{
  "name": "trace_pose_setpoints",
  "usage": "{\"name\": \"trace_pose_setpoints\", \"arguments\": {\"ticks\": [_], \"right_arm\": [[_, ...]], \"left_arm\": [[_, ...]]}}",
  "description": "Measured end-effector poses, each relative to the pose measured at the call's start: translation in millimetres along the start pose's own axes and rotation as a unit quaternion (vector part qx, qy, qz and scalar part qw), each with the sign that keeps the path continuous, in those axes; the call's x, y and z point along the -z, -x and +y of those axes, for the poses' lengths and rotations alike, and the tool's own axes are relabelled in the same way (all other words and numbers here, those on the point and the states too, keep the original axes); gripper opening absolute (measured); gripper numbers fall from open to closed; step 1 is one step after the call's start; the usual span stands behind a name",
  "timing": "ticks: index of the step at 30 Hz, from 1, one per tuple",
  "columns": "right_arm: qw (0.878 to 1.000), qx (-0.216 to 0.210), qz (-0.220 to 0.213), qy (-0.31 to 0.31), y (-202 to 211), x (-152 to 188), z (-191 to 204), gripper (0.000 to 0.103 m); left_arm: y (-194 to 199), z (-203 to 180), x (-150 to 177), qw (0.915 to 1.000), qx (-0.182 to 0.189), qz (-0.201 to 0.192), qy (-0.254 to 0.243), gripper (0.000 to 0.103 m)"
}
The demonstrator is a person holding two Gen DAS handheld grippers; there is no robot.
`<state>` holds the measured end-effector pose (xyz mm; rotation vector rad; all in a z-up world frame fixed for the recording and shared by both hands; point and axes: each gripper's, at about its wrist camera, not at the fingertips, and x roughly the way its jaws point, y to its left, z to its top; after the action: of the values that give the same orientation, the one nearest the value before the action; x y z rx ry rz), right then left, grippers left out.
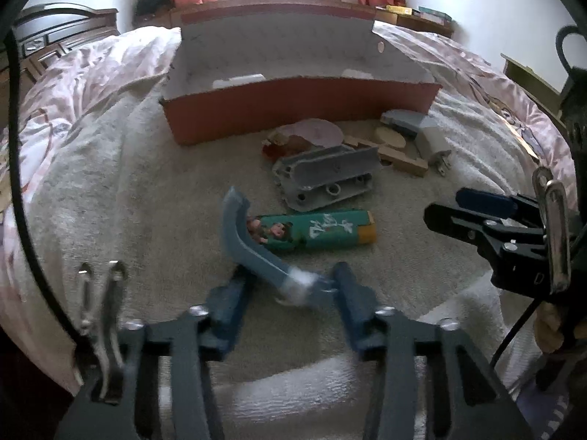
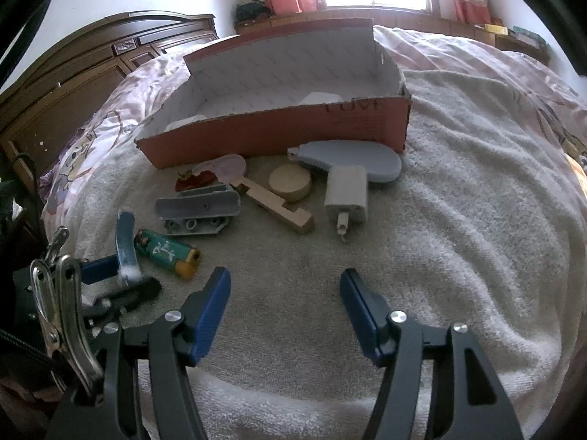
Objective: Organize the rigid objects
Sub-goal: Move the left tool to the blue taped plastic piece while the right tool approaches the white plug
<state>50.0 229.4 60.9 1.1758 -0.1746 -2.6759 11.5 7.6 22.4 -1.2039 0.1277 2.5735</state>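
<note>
Left hand-held gripper straddles one curved grey piece.

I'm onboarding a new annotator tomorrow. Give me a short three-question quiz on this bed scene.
1. True or false: the right gripper holds the white charger.
2. What lies between the fingers of the left gripper? A) wooden disc B) curved grey-blue part C) green lighter
3. Fill in: the loose items lie on a white ____ in front of the red box.

Key:
1. False: its jaws are open with only towel between them.
2. B: the curved grey-blue part; the green lighter lies just beyond.
3. towel
</note>
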Motion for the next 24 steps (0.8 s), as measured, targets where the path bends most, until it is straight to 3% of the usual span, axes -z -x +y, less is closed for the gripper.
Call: {"name": "trace_pose_setpoints", "arguments": {"ticks": [4,24], "right_arm": [[1.000,0.000,0.000,-0.001,-0.4,-0.4,-0.5,0.065],[1.000,0.012,0.001,0.005,-9.9,-25.0,-12.7,0.065]], "left_arm": [[1.9,8.7,-0.8,0.9999,0.002,-0.003,0.016,0.028],[-8.5,42.7,-16.3,0.9978,-0.001,-0.006,0.067,0.026]]}}
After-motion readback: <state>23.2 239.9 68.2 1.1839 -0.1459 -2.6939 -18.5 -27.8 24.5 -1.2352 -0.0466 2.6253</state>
